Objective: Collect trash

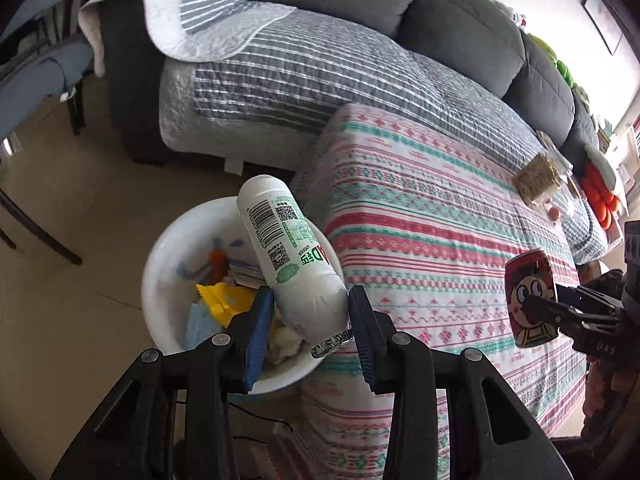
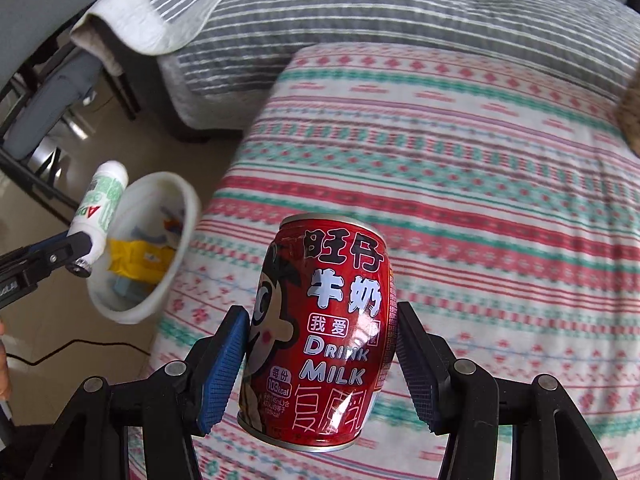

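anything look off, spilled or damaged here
Nothing spilled or visibly damaged. The white bottle is tilted, neck down, in the left hand-held gripper over the white bin. The red milk can leans slightly in the right hand-held gripper.

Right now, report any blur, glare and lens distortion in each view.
Left wrist view: fisheye bends the sofa; window glare washes out the upper right; the white bottle in the left tongs is sharp. Right wrist view: patterned tablecloth and white bin are blurred; highlights on the red milk can.
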The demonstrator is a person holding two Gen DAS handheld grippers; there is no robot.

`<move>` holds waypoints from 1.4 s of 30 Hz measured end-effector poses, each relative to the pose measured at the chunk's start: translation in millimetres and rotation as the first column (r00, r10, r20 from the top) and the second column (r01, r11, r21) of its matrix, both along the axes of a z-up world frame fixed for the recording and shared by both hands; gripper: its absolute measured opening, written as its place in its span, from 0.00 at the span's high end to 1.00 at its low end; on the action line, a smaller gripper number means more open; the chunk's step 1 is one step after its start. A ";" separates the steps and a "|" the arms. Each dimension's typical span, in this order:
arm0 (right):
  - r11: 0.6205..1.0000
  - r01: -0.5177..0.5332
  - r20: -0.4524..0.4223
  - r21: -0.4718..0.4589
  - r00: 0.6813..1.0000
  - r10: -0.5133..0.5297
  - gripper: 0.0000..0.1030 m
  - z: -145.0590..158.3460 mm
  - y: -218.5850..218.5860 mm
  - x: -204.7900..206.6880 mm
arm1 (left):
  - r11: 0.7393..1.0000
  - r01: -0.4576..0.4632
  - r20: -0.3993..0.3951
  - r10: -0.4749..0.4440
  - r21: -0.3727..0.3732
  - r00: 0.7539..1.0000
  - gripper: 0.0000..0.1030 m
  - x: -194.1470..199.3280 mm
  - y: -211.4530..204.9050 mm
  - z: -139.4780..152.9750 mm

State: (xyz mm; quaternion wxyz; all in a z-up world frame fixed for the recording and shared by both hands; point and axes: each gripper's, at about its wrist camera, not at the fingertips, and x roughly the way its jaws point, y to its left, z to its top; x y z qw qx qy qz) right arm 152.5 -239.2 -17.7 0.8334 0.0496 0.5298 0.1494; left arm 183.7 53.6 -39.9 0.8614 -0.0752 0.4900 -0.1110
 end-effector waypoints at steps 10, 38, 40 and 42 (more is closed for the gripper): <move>0.997 -0.075 -0.018 -0.007 0.997 0.075 0.39 -16.2 57.1 10.5 | 0.995 -0.068 -0.026 0.070 0.077 0.997 0.23 5.7 32.9 -19.4; 0.972 -0.180 0.067 0.148 0.983 0.172 0.16 -34.7 173.4 48.4 | 0.949 -0.214 -0.020 0.225 0.230 0.974 0.03 -47.6 141.7 -29.6; 0.975 -0.163 0.061 0.152 0.986 0.155 0.16 -28.6 165.5 46.9 | 0.951 -0.205 -0.017 0.215 0.234 0.977 0.02 -49.3 136.9 -27.4; 0.975 -0.121 0.046 0.185 0.992 0.115 0.16 -20.4 151.2 44.1 | 0.953 -0.193 -0.010 0.200 0.235 0.980 0.02 -50.7 129.1 -22.7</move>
